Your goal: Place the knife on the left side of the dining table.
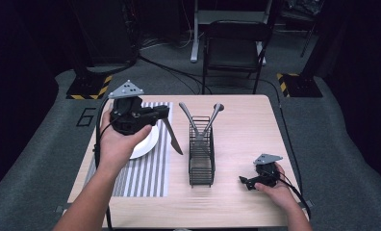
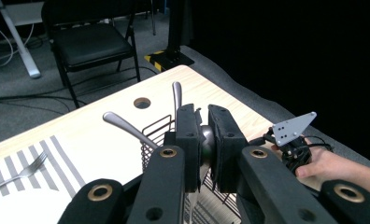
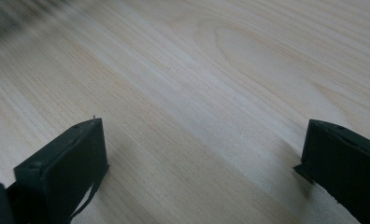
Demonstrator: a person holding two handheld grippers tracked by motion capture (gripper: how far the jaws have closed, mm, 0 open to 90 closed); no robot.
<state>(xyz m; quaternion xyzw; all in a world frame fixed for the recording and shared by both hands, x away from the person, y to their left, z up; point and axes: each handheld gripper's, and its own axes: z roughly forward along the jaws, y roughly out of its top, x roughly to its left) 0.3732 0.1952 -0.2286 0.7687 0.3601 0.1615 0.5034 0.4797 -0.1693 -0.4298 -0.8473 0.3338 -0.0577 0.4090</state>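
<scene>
My left gripper [image 1: 162, 114] hung above the worktop [image 1: 246, 130], just left of the wire basket [image 1: 201, 156], with its fingers [image 2: 188, 140] clamped on the handle of a knife [image 1: 173, 137]. The blade slanted down toward the basket's left side, over the edge of the striped mat [image 1: 145, 173]. A white plate [image 1: 147, 143] lay on that mat beneath my hand, well left of the basket, and a fork [image 2: 22, 171] rested on the stripes. Two utensil handles [image 1: 188, 118] leaned out of the basket's far end. My right gripper [image 1: 246, 182] lay on the worktop right of the basket, its fingers [image 3: 66, 163] wide apart over bare wood.
</scene>
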